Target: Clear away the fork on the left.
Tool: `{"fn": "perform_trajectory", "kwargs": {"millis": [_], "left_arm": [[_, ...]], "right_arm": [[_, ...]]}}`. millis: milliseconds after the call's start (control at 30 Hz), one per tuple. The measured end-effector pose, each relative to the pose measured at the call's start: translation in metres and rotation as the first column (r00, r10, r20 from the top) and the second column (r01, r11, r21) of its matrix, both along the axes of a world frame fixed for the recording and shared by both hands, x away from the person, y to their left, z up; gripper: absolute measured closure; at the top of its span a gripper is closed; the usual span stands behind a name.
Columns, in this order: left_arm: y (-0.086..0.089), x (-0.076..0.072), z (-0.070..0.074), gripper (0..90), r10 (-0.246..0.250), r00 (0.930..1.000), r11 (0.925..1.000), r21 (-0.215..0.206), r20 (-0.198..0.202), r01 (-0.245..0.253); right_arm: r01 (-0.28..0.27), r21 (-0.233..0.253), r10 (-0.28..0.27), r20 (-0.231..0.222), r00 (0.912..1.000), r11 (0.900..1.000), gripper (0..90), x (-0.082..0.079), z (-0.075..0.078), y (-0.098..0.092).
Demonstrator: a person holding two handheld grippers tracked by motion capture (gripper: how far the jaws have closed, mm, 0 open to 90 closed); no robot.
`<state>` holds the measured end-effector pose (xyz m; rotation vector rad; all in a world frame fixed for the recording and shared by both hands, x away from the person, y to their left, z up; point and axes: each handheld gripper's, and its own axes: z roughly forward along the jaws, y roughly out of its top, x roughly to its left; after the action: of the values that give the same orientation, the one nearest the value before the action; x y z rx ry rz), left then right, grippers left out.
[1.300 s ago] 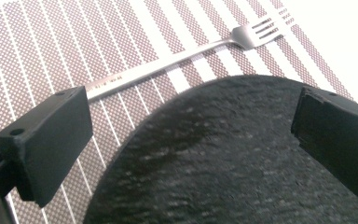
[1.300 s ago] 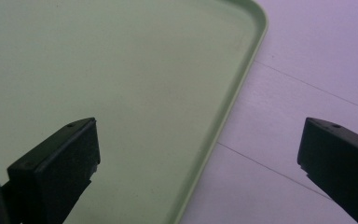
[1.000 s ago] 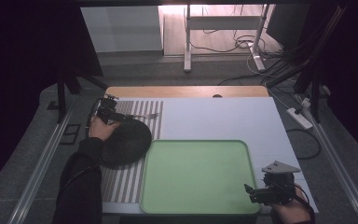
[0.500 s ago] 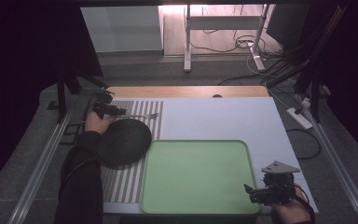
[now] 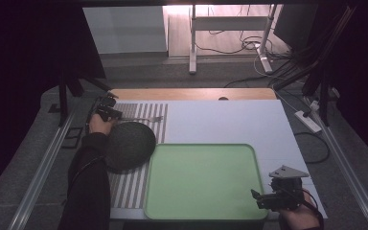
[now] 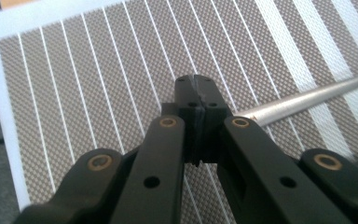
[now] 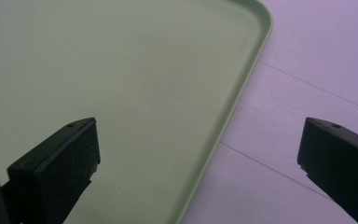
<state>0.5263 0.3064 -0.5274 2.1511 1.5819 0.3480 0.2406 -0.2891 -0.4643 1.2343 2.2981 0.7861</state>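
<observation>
The left gripper (image 6: pixel 196 93) is clenched, its 2 jaws pressed together over the striped placemat (image 6: pixel 88 70) at the bench's far left. The metal utensil handle (image 6: pixel 307 95) lies on the mat, its end passing just behind the jaws; whether it is pinched, I cannot tell. The right gripper (image 7: pixel 198 154) is released, straddling the green tray (image 7: pixel 121 84) edge

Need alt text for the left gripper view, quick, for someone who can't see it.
The left hand-held gripper has its black jaws shut on the handle end of a metal utensil, which runs off to the right across a brown placemat with thin white stripes.
</observation>
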Motion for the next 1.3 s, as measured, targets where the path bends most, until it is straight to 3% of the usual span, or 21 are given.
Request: {"fn": "perform_trajectory", "kwargs": {"millis": [133, 267, 667, 767, 800, 867, 900, 1067, 1133, 1167, 1233, 1300], "left_arm": [[-0.001, -0.008, 0.005, 88.6, -0.048, 0.9965, 0.9986, 0.017, -0.069, 0.049], [-0.001, -0.016, 0.006, 88.6, -0.086, 0.9915, 0.9961, 0.012, -0.097, 0.088], [0.002, -0.024, 0.007, 88.6, -0.128, 0.9838, 0.9917, -0.024, -0.125, 0.126], [0.002, -0.024, 0.009, 87.8, -0.115, 0.9873, 0.9934, -0.016, -0.11, 0.114], [0.004, -0.023, 0.013, 82.7, -0.095, 0.9922, 0.9953, -0.026, -0.081, 0.093], [0.004, -0.023, 0.015, 79.6, -0.087, 0.9936, 0.9958, -0.032, -0.072, 0.085], [0.004, -0.022, 0.017, 66.3, -0.081, 0.9949, 0.9964, -0.03, -0.061, 0.079], [-0.004, -0.019, 0.024, 41.7, -0.072, 0.9974, 0.9961, -0.051, 0.0, 0.072], [-0.005, -0.018, 0.025, 37.5, -0.077, 0.997, 0.9951, -0.062, 0.006, 0.077], [-0.007, -0.018, 0.025, 27.9, -0.08, 0.9968, 0.9942, -0.071, 0.011, 0.08], [-0.013, -0.015, 0.026, 18.6, -0.1, 0.995, 0.9904, -0.095, 0.006, 0.1], [-0.015, -0.014, 0.026, 15.0, -0.11, 0.994, 0.9895, -0.095, 0.003, 0.109]], "right_arm": [[-0.001, -0.004, 0.001, 0.0, 1.0, 1.0, 0.0, 0.0, 0.0, 0.0], [-0.008, -0.014, 0.008, -0.001, 1.0, 1.0, 0.0, 0.0, 0.0, 0.001], [-0.012, -0.023, 0.012, -0.007, 0.9999, 1.0, 0.0, 0.0, -0.001, 0.002], [-0.012, -0.023, 0.012, -0.007, 0.9999, 1.0, 0.0, 0.0, -0.001, 0.002], [-0.012, -0.023, 0.012, -0.006, 0.9999, 1.0, 0.0, 0.0, -0.001, 0.002], [-0.012, -0.021, 0.012, -0.005, 0.9999, 1.0, 0.0, 0.0, -0.001, 0.002], [-0.012, -0.021, 0.012, -0.005, 0.9999, 1.0, 0.0, 0.0, -0.001, 0.002], [-0.012, -0.02, 0.012, -0.005, 0.9999, 1.0, 0.0, 0.0, -0.001, 0.002], [-0.012, -0.02, 0.012, -0.005, 0.9999, 1.0, 0.0, 0.0, -0.001, 0.002], [-0.012, -0.021, 0.012, -0.005, 0.9999, 1.0, 0.0, 0.0, -0.001, 0.002], [-0.012, -0.02, 0.012, -0.005, 0.9999, 1.0, 0.0, 0.0, -0.001, 0.002], [-0.012, -0.02, 0.012, -0.006, 0.9999, 1.0, 0.0, 0.0, -0.001, 0.002]]}}
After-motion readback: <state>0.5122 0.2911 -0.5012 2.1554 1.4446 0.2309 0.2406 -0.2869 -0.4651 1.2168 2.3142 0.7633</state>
